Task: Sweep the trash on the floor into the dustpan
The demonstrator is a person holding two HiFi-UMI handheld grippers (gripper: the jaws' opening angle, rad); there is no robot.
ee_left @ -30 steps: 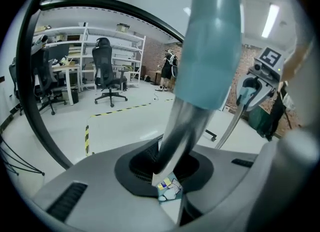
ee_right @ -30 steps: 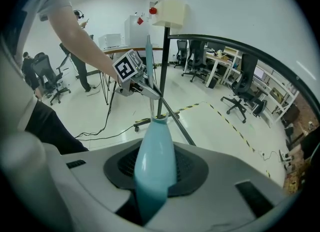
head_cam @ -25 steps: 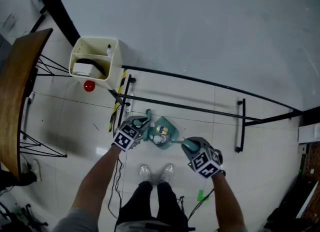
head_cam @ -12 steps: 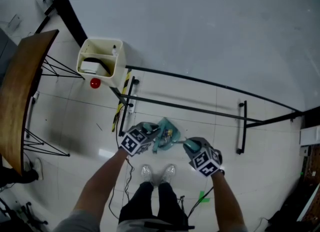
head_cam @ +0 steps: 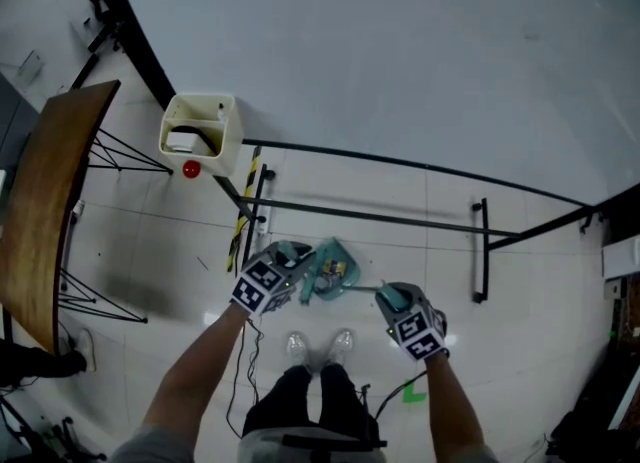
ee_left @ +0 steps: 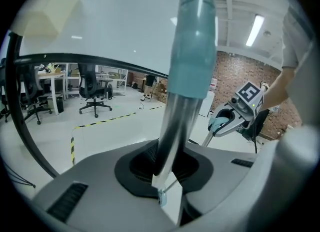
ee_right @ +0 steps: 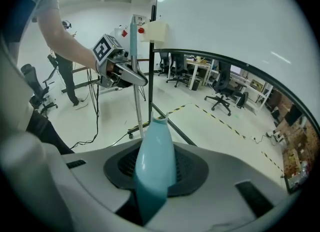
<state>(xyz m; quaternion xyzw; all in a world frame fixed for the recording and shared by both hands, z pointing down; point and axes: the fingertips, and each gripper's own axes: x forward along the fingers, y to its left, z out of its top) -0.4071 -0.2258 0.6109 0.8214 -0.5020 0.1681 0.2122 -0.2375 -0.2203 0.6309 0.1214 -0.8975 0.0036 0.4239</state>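
Observation:
A teal dustpan point(head_cam: 330, 269) with bits of trash in it sits tilted just ahead of the person's shoes point(head_cam: 316, 344). My left gripper point(head_cam: 290, 259) is shut on a metal pole with a teal sleeve point(ee_left: 192, 50), which stands upright between the jaws and seems to belong to the dustpan. My right gripper point(head_cam: 386, 297) is shut on a tapered teal handle point(ee_right: 152, 163); its thin rod runs left toward the pan. Each gripper shows in the other's view: the right gripper point(ee_left: 227, 121) and the left gripper point(ee_right: 122, 73). The pole's lower end is hidden.
A black pipe frame point(head_cam: 380, 216) lies across the tiled floor beyond the pan. A cream bin point(head_cam: 200, 126) with a red knob point(head_cam: 190, 169) below it stands at upper left, by a wooden tabletop point(head_cam: 45, 201) on wire legs. A yellow-black strip point(head_cam: 240, 221) and cables point(head_cam: 250, 351) lie nearby.
My left gripper has risen with the pole, and the dustpan now looks more tilted. My right gripper has slid a little to the right with its handle.

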